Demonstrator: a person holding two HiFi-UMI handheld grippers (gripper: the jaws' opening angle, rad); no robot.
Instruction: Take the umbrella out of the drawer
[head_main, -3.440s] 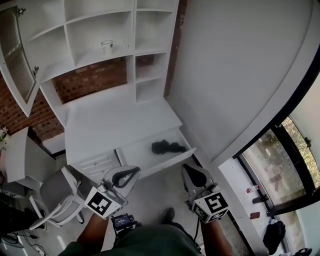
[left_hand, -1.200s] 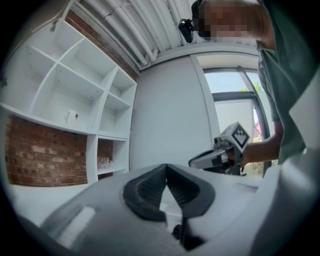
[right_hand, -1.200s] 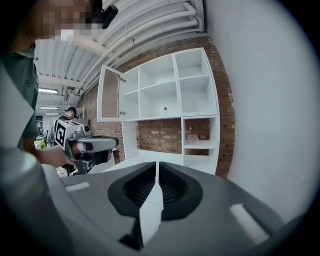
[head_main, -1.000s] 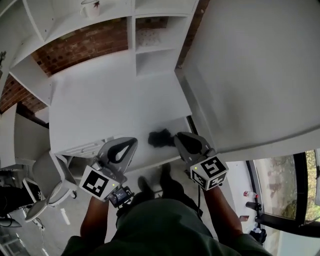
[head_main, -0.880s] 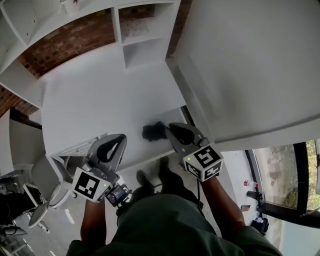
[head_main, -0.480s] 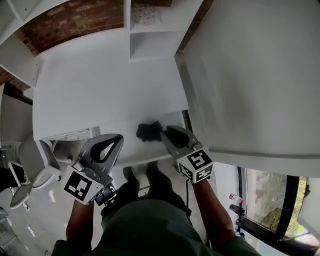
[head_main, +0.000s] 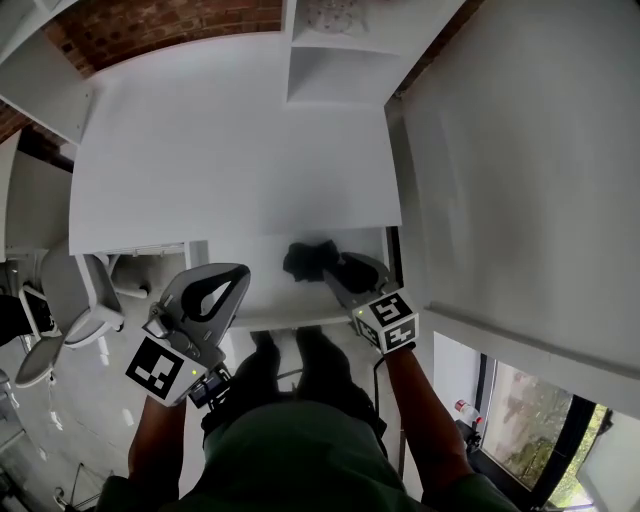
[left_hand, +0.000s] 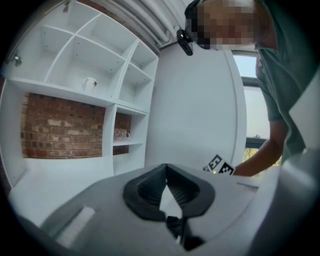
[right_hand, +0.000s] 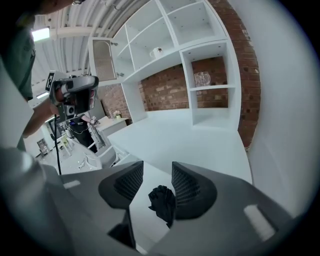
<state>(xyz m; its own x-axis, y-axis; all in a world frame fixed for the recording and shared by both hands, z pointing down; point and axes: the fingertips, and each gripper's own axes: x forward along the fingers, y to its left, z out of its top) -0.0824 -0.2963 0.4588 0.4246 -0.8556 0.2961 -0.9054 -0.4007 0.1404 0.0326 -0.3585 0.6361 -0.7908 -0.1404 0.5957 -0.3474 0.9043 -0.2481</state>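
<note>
White table (head_main: 230, 130), drawer (head_main: 265, 272) open: right tool (head_main: 338, 270), jaws just opening, has the black umbrella (head_main: 310, 258) between them. Left tool (left_hand: 166, 169) hangs empty, jaws together.

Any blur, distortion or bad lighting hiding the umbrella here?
Head view: even daylight, little blur, but the umbrella is a detail-less black lump in the drawer. Right gripper view: fisheye curves the shelves, corners vignetted black. Left gripper view: same distortion, window overexposed.

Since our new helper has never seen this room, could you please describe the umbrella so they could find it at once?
Start at the big white desk below the shelves; an open drawer juts from under its front edge. Toward the drawer's right end lies the umbrella, a folded black bundle, the only dark thing against all that white.
</note>
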